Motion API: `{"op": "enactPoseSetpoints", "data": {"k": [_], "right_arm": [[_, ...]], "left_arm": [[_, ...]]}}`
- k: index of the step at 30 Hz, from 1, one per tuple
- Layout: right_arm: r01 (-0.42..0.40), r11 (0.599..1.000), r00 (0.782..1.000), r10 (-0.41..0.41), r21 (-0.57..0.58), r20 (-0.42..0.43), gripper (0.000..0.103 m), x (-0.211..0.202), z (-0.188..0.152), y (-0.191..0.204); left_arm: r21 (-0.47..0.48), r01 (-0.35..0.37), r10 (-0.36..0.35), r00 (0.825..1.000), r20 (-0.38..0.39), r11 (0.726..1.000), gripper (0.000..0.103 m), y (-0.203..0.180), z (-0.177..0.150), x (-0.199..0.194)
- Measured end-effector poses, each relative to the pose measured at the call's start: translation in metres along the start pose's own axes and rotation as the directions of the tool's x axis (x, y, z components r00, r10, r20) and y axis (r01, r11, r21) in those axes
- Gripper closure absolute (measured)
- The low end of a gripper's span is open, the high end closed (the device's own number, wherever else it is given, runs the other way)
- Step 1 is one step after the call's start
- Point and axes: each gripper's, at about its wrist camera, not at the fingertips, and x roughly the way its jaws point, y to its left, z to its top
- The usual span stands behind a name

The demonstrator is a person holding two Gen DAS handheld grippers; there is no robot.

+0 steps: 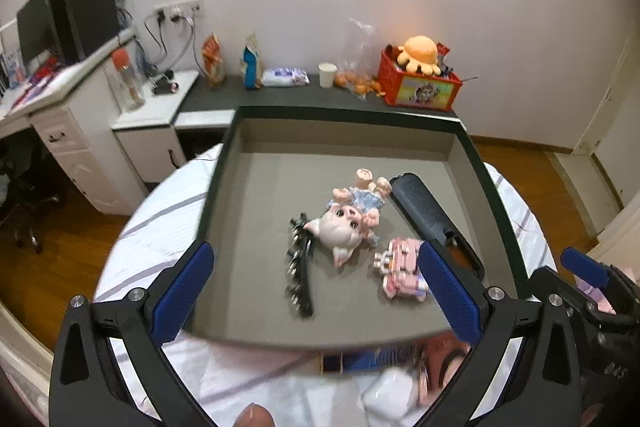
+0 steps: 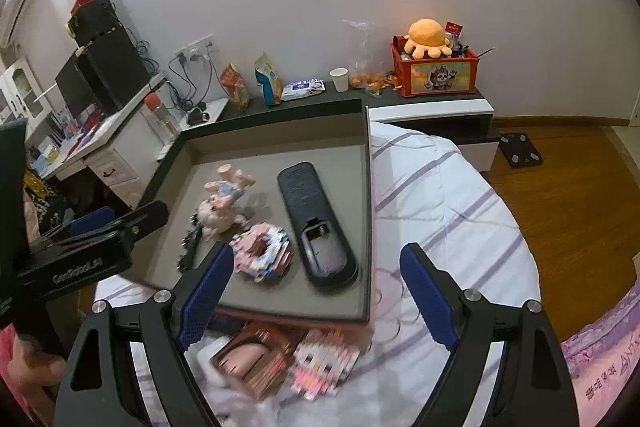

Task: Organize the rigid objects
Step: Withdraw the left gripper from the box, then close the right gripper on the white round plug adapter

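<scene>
A dark-rimmed grey tray (image 1: 344, 115) lies on a striped bed. In it are a pink pig figurine (image 1: 344, 223), a black hair clip (image 1: 300, 267), a pink block toy (image 1: 400, 273) and a black remote (image 1: 428, 215). My left gripper (image 1: 316, 291) hovers open over the tray's near edge, holding nothing. In the right wrist view the tray (image 2: 280, 115), pig (image 2: 220, 207), clip (image 2: 192, 243), block toy (image 2: 264, 253) and remote (image 2: 316, 223) show again. My right gripper (image 2: 316, 295) stands open and holds nothing, above the tray's near right corner.
On the bed in front of the tray lie another pink block figure (image 2: 324, 363) and a brown packet (image 2: 248, 359). A low dark shelf behind carries a red crate (image 2: 436, 75), a paper cup (image 2: 340, 79) and snack bags. A white desk (image 1: 68, 131) stands at left.
</scene>
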Motion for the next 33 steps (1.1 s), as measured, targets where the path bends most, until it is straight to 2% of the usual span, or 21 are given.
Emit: {"op": "enactPoseSetpoints", "data": {"k": [8,16,25,33], "right_arm": [[-0.016,0.999,1.0,0.017,-0.032,0.02,0.016,-0.034,-0.023,0.017],[-0.029,0.998,0.999,0.028,-0.056,-0.017,0.016,-0.05,-0.06,0.023],[-0.025,0.996,0.997,0.018,-0.091,-0.08,0.016,-0.049,-0.096,0.032],[-0.031,0.99,0.99,0.011,-0.138,-0.141,0.016,-0.033,-0.113,0.046]], "left_arm": [[0.013,-0.029,0.029,0.999,0.046,0.999,0.0,0.01,-0.038,-0.056],[-0.009,-0.053,0.053,0.998,0.044,0.999,0.0,0.021,-0.083,-0.09],[-0.033,-0.073,0.074,0.997,0.03,0.997,0.0,0.031,-0.114,-0.102],[-0.036,-0.083,0.083,0.997,0.004,0.996,0.0,0.038,-0.131,-0.099]]}}
